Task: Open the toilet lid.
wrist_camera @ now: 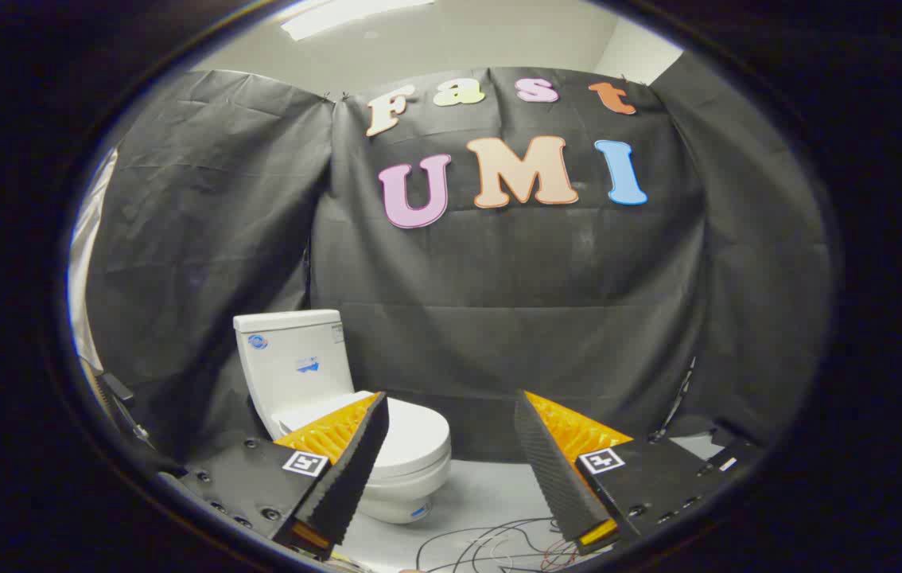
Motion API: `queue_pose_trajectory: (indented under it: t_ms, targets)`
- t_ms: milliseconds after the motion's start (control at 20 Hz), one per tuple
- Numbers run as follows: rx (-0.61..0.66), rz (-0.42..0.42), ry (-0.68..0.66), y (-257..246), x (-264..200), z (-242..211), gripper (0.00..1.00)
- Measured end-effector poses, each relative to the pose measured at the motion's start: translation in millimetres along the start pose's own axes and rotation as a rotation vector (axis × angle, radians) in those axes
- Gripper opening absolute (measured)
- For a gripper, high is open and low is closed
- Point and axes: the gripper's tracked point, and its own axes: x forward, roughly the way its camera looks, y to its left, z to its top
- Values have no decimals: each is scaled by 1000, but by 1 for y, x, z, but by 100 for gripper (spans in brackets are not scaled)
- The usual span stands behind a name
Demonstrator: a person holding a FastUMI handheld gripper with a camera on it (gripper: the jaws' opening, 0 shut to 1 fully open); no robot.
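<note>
Beyond left finger: white ceramic toilet point(316, 374) w/ closed white plastic lid point(411, 434), well apart. We hold gripper point(451, 402) jaws spread wide, approach pending.

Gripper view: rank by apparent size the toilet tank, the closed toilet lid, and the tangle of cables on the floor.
1. White ceramic toilet tank, upright behind the bowl: largest.
2. White closed toilet lid, partly hidden by one finger.
3. Thin floor cables, just ahead of the open gripper.
Lid versus cables is unsure: both are partly hidden.
</note>
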Motion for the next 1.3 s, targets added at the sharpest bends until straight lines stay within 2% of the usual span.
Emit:
queue_pose_trajectory:
  t_ms: [400,950,1150,1300]
  targets:
    - [0,4,41,2,13,-9,98]
    - [-17,-4,-64,4,29,16,96]
    - [-36,-48,-110,7,49,29,96]
    - [-37,-140,-137,6,64,41,96]
